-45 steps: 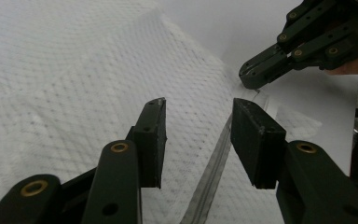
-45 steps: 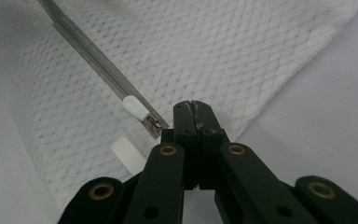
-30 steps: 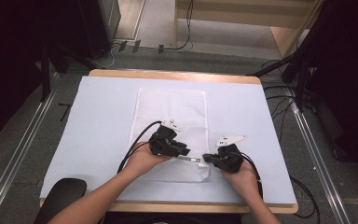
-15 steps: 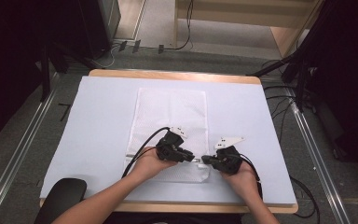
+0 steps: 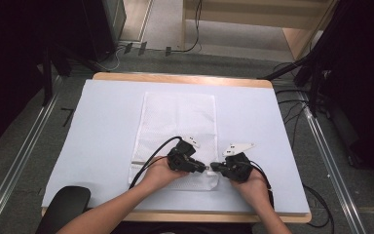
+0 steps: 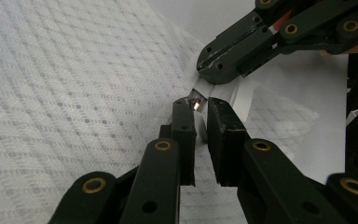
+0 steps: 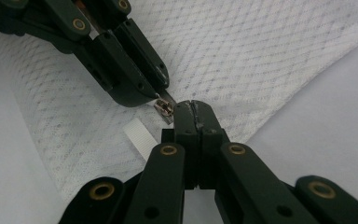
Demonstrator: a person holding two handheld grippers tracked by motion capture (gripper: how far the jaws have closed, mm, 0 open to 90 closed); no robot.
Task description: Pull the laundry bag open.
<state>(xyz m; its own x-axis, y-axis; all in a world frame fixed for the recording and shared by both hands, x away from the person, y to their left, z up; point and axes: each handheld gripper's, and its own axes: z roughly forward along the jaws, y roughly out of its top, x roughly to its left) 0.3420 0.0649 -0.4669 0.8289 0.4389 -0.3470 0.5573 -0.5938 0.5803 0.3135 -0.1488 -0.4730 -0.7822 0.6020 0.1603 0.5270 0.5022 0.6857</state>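
Your left hand-held gripper is reaching toward a small metal zipper slider on a white mesh bag. Its jaws are standing slightly apart around the slider's pull tab, and you cannot tell from here whether they are biting it or only framing it. Directly ahead of those jaws, almost tip to tip, your right hand-held gripper is pressing its jaws fully together on the bag's edge just beside the slider, next to a short white tape tab. That clamp is probably anchoring the fabric, so the zipper has something to pull against when the slider is drawn away.

Outward from both tools, the mesh bag is lying flat, stretching away from you, with the zipper end nearest your hands. Beneath it, a pale blue cover is spreading over the bench, whose wooden rim is showing along the far side. Your forearms are entering from the near edge, and a cable is looping back from the left tool.
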